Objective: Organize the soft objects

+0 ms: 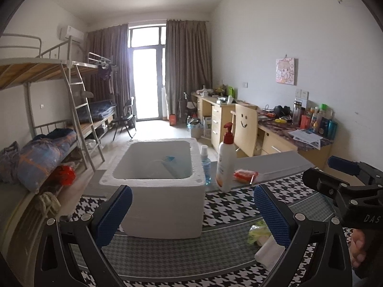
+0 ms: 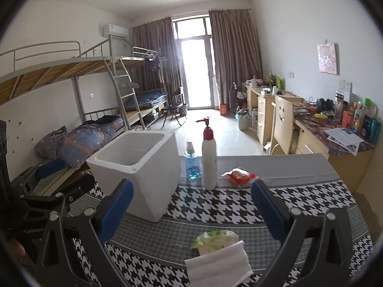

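**Soft goods: sorting barely under way**

White foam box (image 1: 158, 186) is holding something blue inside. Still waiting on the houndstooth table (image 2: 227, 205): folded white cloth (image 2: 217, 263), green packet (image 2: 215, 238), red packet (image 2: 239, 175). Right gripper (image 2: 191, 205), jaws apart and empty, is hovering just behind the cloth. Left gripper (image 1: 192, 212), likewise apart, is facing the box.

One foam box (image 2: 143, 167), two bottles (image 2: 208, 157) (image 2: 192, 165), two packets (image 2: 240, 175) (image 2: 215, 239), one folded cloth (image 2: 217, 265).
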Available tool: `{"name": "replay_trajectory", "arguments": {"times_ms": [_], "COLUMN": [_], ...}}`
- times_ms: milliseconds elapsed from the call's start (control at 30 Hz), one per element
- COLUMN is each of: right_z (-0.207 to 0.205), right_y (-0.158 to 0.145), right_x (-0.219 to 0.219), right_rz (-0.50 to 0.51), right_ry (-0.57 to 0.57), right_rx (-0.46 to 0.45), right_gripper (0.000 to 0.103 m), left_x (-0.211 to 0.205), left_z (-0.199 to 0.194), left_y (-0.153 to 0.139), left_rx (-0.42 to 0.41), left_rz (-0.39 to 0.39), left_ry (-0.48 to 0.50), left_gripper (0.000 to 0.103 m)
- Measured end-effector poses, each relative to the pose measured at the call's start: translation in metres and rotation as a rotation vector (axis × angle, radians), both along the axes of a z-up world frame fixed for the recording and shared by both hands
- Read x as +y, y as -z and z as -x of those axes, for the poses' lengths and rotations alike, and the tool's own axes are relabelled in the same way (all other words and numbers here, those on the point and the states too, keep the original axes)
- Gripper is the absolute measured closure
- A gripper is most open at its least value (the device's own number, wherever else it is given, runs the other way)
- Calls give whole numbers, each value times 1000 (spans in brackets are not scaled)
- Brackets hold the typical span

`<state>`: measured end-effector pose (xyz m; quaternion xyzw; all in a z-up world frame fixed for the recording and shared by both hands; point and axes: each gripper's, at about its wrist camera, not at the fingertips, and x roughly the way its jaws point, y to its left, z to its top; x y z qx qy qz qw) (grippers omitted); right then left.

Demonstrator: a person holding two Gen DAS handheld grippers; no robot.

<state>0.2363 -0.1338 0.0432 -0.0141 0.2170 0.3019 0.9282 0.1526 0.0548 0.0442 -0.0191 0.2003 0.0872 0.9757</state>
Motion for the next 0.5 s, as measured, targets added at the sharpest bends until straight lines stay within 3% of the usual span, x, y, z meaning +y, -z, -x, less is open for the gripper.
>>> {"name": "replay_trajectory", "arguments": {"times_ms": [500], "right_z": [4], "right_y": [12], "right_x": [-25], "right_rz": [0], "right_ry": [61], "right_rx": [8], "right_gripper": [3], "left_x": [-19], "left_z": [1], "left_y": [11], "left_rx": [-2], "left_rz": [31], "left_ry": [44], "left_gripper": [1]}}
